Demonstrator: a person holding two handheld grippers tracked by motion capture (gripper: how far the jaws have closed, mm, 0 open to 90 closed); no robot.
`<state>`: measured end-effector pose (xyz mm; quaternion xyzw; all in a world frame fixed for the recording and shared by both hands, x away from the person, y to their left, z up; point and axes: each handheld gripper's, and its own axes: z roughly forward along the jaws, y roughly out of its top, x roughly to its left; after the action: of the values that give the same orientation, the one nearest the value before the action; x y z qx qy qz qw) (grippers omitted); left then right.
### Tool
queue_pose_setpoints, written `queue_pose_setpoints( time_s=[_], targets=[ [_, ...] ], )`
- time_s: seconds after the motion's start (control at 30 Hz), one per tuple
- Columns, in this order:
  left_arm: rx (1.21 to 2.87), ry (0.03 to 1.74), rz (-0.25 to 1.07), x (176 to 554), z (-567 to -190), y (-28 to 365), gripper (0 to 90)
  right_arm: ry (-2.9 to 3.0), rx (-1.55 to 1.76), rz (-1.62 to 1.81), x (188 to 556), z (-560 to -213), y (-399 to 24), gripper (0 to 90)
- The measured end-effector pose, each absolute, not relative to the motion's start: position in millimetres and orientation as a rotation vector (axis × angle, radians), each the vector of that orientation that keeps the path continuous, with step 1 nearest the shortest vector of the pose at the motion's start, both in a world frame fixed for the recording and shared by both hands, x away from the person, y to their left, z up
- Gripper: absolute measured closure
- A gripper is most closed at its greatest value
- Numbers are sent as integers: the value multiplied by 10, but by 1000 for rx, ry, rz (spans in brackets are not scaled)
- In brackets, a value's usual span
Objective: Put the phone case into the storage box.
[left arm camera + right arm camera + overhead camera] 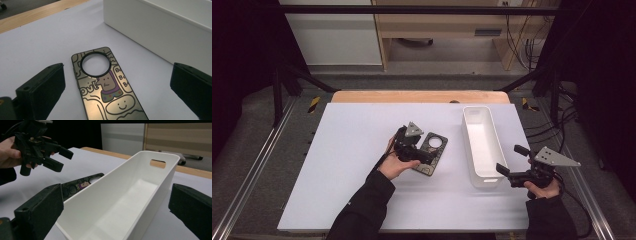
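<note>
A dark phone case (pixel 441 151) with cartoon drawings and a round camera hole lies flat on the white table top, left of a long white bin (pixel 477 109). My left gripper (pixel 424 152) hovers low over the case's near half, open. In the left gripper view the case (pixel 110 92) lies between the spread jaws of that gripper (pixel 117 72), untouched. My right gripper (pixel 512 160) is open beside the bin's near right corner, pointing left. In the right gripper view its jaws (pixel 117 195) frame the empty bin (pixel 100 192), with the case (pixel 80 183) and the left gripper (pixel 62 160) beyond.
The white sheet (pixel 357 150) covers a wooden table whose far edge (pixel 419 96) shows. Metal frame rails (pixel 252 175) run along both sides, and cables (pixel 557 130) lie on the floor at right. The bin's wall (pixel 155 27) stands close behind the case.
</note>
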<state>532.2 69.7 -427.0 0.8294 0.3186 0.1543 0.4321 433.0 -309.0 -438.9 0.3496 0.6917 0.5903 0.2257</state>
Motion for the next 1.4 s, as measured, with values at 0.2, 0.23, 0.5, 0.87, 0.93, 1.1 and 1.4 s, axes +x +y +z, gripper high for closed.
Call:
queue_pose_setpoints(
  time_s=[0.2, 0.23, 0.5, 0.87, 0.93, 1.1, 1.4],
  targets=[
    [2093, 802, 389, 5383, -4323, 607, 0, 1905, 963, 1631, 4329, -4385, -3095, 4],
    [2093, 806, 385, 5392, -4334, 594, 0, 1905, 963, 1631, 4328, -4384, -3098, 4],
    [2123, 834, 381, 5474, -4442, 537, 0, 1907, 965, 1631, 4329, -4387, -3093, 4],
    [2162, 879, 388, 5546, -4572, 453, 2, 1905, 964, 1632, 4330, -4385, -3094, 4],
    [2165, 889, 385, 5562, -4592, 441, 5, 1906, 964, 1635, 4328, -4383, -3095, 4],
    [2179, 911, 384, 5594, -4634, 413, 13, 1906, 964, 1634, 4329, -4384, -3092, 4],
    [2211, 970, 383, 5653, -4744, 380, 30, 1907, 965, 1633, 4330, -4383, -3093, 4]
  ],
)
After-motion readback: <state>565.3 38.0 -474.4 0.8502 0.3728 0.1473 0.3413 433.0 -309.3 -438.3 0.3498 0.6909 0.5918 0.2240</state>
